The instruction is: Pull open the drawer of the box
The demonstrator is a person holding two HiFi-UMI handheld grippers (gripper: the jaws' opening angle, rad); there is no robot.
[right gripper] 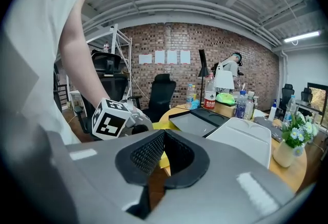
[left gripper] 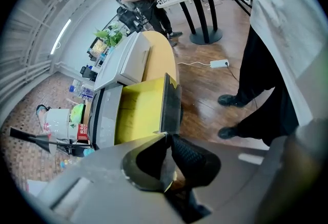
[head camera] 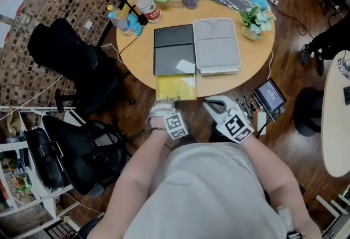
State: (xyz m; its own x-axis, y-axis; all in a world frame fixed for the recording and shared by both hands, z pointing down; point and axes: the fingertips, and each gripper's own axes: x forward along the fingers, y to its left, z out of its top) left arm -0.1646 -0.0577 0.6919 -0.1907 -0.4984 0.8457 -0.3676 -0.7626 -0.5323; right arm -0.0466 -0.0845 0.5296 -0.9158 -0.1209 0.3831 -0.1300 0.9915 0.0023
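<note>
Two grippers hang near us — the left gripper (left gripper: 168,137) clamped on the front lip of the yellow drawer (head camera: 176,88) to draw it past the table (head camera: 141,63) edge, the right gripper (right gripper: 162,136) beside it, jaws together and empty, seemingly unneeded — with the dark box (head camera: 174,49) just beyond.

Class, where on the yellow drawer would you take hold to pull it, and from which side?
The front panel, from the person's side: the drawer juts past the table edge, and that thin upright panel fits between jaws, as the left tool gripping it shows.
</note>
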